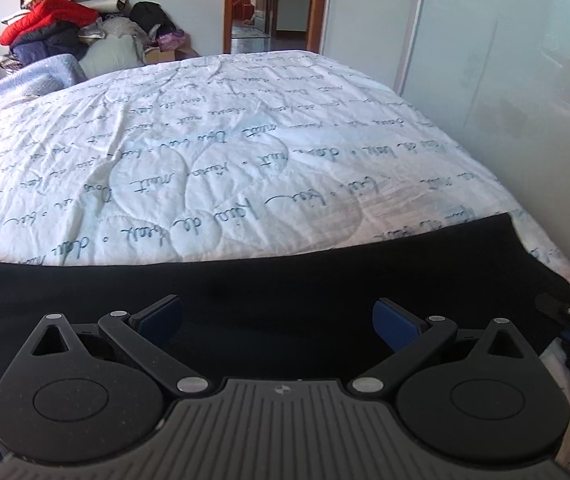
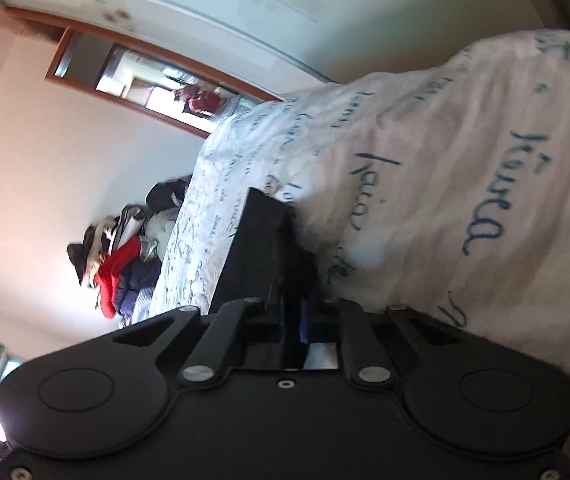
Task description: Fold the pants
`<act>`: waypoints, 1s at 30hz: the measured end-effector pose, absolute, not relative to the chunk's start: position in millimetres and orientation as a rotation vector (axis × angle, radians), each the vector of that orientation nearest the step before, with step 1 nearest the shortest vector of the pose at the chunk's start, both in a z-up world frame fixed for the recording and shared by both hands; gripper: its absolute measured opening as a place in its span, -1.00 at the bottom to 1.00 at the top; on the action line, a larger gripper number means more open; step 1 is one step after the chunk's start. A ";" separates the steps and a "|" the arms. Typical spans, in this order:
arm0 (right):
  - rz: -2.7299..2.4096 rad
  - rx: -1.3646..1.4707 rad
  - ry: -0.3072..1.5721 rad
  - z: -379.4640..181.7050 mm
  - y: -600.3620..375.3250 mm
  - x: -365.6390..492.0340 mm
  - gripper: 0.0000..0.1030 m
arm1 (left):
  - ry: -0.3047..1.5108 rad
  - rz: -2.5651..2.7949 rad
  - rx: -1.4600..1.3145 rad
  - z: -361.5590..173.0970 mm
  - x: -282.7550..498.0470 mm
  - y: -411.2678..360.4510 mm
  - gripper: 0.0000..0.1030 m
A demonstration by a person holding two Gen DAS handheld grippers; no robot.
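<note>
Black pants [image 1: 245, 292] lie flat across the near edge of the bed, on a white quilt with blue handwriting [image 1: 245, 140]. My left gripper [image 1: 277, 308] hovers just over the pants, open, its blue pads [image 1: 391, 322] wide apart with only flat cloth below them. In the right wrist view the scene is rolled sideways. The pants [image 2: 257, 248] run from the quilt [image 2: 445, 160] straight into my right gripper [image 2: 289, 308], whose jaws are shut on the cloth's edge. The right gripper [image 1: 565, 312] also shows at the pants' right corner, over the bed's side.
A heap of clothes [image 1: 61, 20] with a red jacket is piled beyond the bed's far left. An open doorway [image 1: 269, 4] lies straight ahead. A frosted sliding wardrobe door [image 1: 485, 60] runs close along the bed's right side.
</note>
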State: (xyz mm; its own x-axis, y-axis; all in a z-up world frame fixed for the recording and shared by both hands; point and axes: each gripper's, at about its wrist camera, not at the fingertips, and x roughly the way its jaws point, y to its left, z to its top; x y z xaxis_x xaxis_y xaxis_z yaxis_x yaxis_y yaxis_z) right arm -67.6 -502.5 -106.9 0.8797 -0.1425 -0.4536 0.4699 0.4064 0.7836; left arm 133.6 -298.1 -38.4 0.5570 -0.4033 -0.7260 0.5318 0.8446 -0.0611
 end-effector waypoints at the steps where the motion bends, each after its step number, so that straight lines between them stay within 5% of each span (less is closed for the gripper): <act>1: -0.391 0.966 0.374 -95.7 -494.1 -61.2 -0.84 | 0.842 -0.582 0.141 -36.3 137.8 -298.1 0.97; 8: -0.363 0.136 0.535 -53.7 -412.4 -15.0 -0.84 | 1.136 -0.872 -0.241 -29.6 168.1 -314.4 0.98; 23: -0.316 -0.134 0.576 -58.2 -376.3 6.6 -0.84 | 1.195 -0.901 -0.195 -48.9 169.5 -385.1 0.96; 25: -0.316 -0.148 0.575 -60.4 -375.2 9.3 -0.84 | 1.175 -0.867 -0.151 -48.1 168.2 -388.1 0.85; 30: -0.324 -0.134 0.571 -60.5 -380.1 10.8 -0.84 | 1.101 -0.805 -0.053 -47.6 164.6 -395.4 0.20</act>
